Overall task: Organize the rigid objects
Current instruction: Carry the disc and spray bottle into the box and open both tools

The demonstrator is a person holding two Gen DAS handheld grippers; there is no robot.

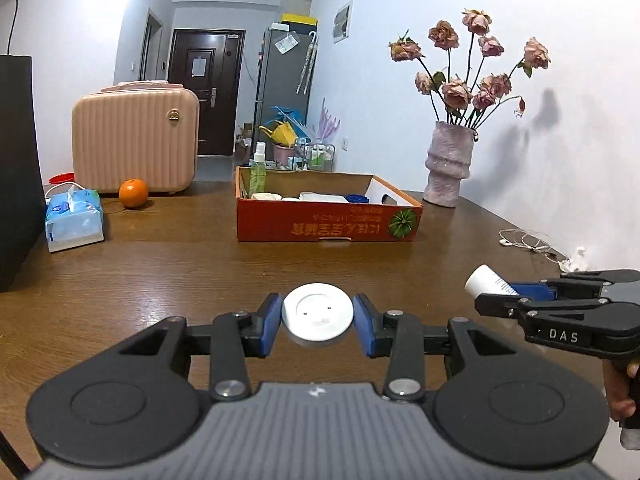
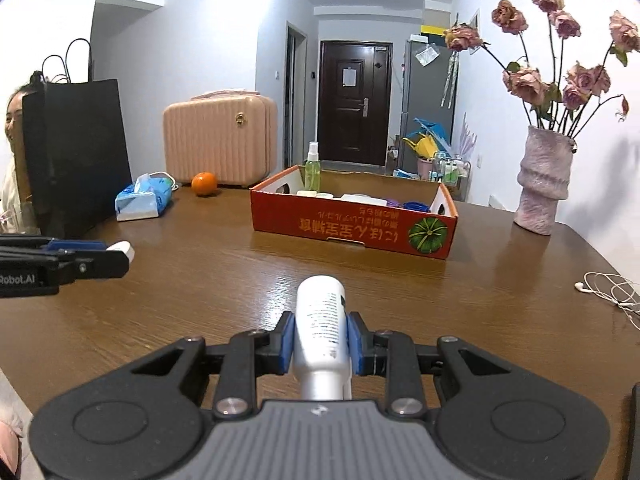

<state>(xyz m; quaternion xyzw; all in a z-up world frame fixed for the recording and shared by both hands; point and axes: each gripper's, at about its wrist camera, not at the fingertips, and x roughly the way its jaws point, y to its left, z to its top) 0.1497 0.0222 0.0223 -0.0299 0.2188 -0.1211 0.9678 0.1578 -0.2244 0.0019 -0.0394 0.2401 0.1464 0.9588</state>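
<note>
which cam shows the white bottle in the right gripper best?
Right wrist view: the white bottle fills the centre, printed label visible, blue pads pressing both sides. The left wrist view shows only its end, poking out of the right gripper at the frame edge.

Both wrist cameras are looking forward and slightly down along their fingers, hovering low over the wooden table [image 1: 160,264]. Both are facing the red cardboard box [image 1: 328,220] and vase [image 2: 540,184], each catching the other gripper sideways.
</note>
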